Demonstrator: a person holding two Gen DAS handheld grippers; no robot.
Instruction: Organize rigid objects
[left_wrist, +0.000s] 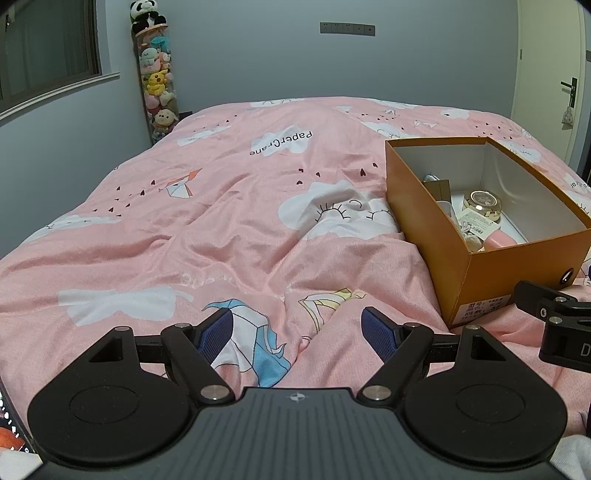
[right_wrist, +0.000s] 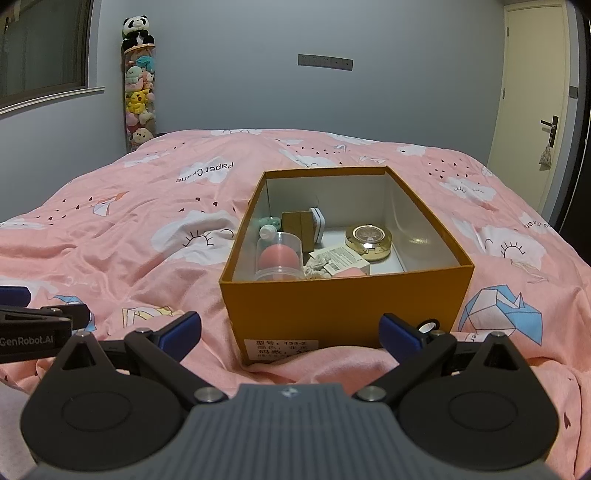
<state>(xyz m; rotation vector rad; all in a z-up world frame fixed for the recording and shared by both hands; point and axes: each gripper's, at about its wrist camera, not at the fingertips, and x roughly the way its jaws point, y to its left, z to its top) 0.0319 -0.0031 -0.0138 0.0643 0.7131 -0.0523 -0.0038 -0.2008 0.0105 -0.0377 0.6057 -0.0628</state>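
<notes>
With both claws spread and holding nothing, the open orange cardboard box (right_wrist: 343, 306) is sitting on the pink printed duvet (right_wrist: 129, 251).
The right gripper (right_wrist: 290, 328) is facing it squarely and the left gripper (left_wrist: 295, 332) is hovering beside it; reaching in from above, jaws wide, should clear the walls.

Both wrist cams sit low over the bed (left_wrist: 221, 229), facing the far wall (right_wrist: 240, 74); the right one looks straight at the orange box (right_wrist: 343, 306) up close, while the left catches it off right.
</notes>
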